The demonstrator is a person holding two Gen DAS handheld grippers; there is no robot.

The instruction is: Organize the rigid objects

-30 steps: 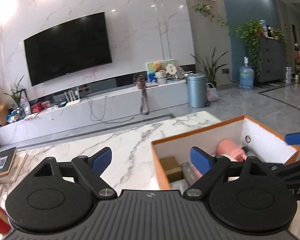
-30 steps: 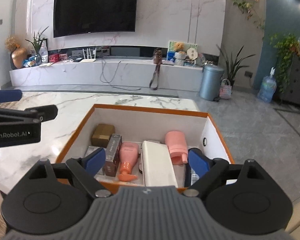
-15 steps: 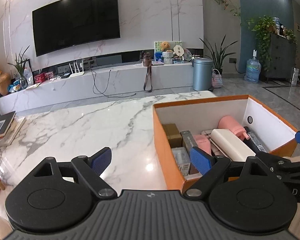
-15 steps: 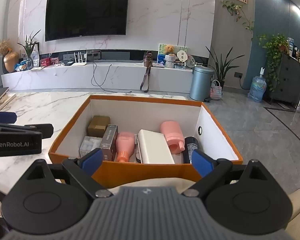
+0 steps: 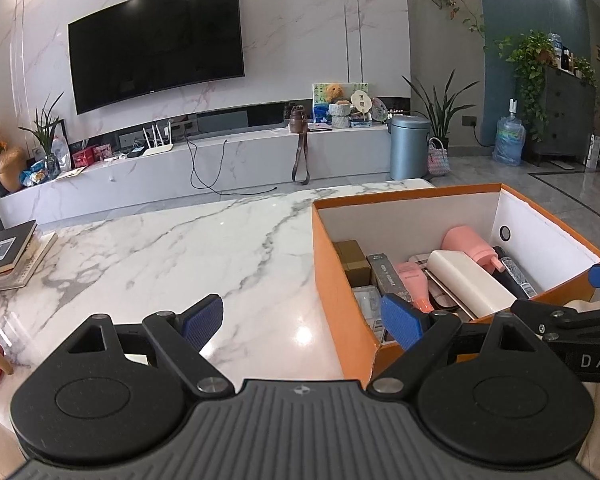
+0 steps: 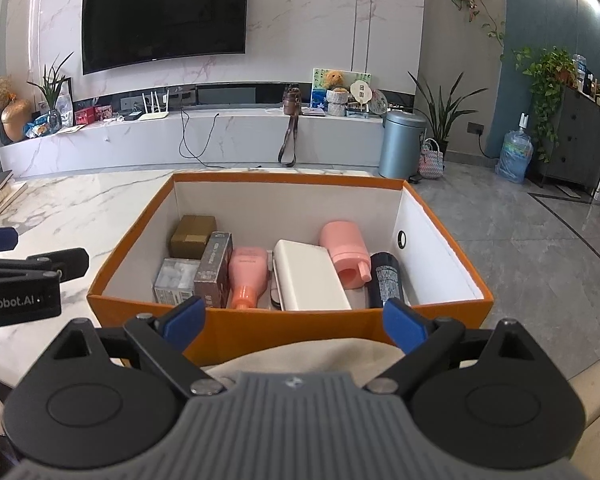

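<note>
Two grippers hover empty at the near side of the orange box [image 6: 236, 328]: right gripper [image 6: 296, 320] wide open before its near wall, left gripper [image 5: 302, 322] open across the near left corner. Box sits on the tabletop [image 5: 160, 248], packed with a white case [image 6: 308, 280], pink bottle [image 6: 248, 276] and black can [image 6: 384, 280]. Risk: a finger may catch the rim and shove the box. Open room lies left; floor drops away right.

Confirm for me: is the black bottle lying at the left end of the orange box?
No, the black bottle lies at the right end of the orange box, beside the pink bottle.
</note>
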